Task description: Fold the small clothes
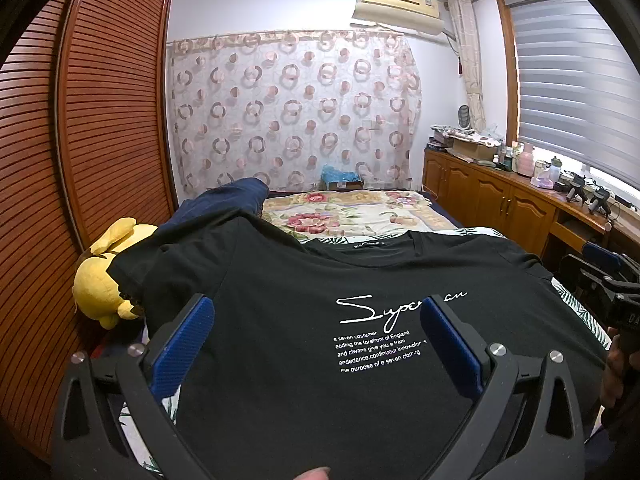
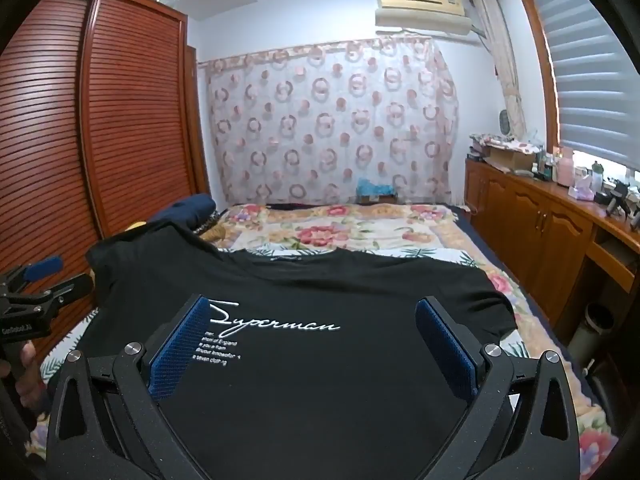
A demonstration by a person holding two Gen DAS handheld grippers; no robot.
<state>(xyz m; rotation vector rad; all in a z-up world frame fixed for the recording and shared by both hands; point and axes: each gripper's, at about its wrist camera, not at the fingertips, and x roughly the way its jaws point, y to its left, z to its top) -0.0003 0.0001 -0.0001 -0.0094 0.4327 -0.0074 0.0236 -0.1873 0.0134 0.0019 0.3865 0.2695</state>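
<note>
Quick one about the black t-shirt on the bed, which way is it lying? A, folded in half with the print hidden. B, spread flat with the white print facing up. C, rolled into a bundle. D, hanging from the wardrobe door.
B: the black t-shirt lies spread out on the bed, and its white script print faces up with both sleeves out.

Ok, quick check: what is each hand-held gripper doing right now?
Left hand-held gripper: open, holding nothing, above the black T-shirt.
Right hand-held gripper: open, holding nothing, above the same shirt.
</note>
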